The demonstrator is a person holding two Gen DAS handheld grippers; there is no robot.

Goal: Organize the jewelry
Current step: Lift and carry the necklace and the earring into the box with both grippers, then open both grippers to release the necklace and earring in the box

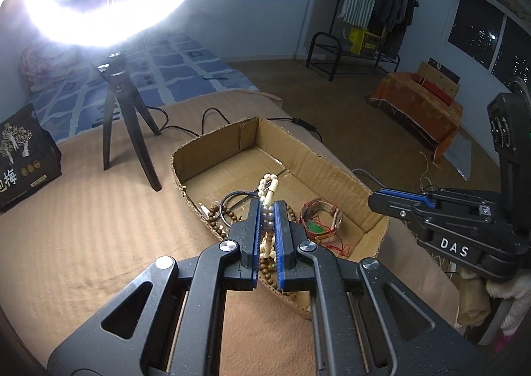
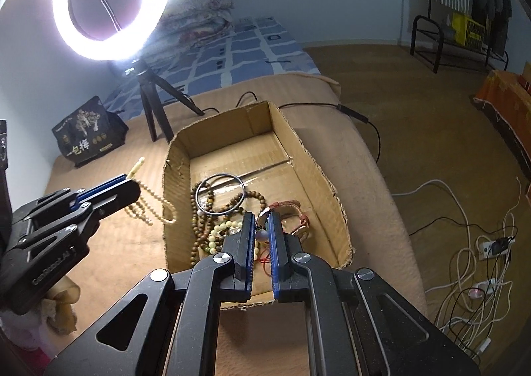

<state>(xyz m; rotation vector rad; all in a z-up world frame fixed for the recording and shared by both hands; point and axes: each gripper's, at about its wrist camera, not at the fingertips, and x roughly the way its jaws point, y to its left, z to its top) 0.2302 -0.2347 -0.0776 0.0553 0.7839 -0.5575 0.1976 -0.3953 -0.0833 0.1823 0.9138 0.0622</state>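
An open cardboard box [image 1: 318, 163] [image 2: 308, 157] sits on a tan blanket. It holds a brown wooden bead strand [image 2: 199, 226], a dark bangle [image 2: 219, 193], pale green beads [image 2: 219, 232] and a red-corded bracelet [image 1: 320, 215] [image 2: 295, 213]. My left gripper [image 1: 268, 207] is shut on a cream bead necklace [image 1: 267, 188], held above the box's near-left wall; in the right wrist view the necklace [image 2: 149, 200] hangs from the left gripper [image 2: 127, 182] outside the box. My right gripper [image 2: 261, 220] is shut on a small purple-grey bead [image 2: 262, 236] over the jewelry pile; it also shows at the right of the left wrist view [image 1: 381, 198].
A ring light on a black tripod [image 1: 127, 124] [image 2: 152, 107] stands behind the box, with its cable [image 2: 361, 120] trailing right. A black printed bag [image 1: 23, 157] [image 2: 88, 132] stands at the far left. Power strips and cords [image 2: 481, 263] lie on the floor to the right.
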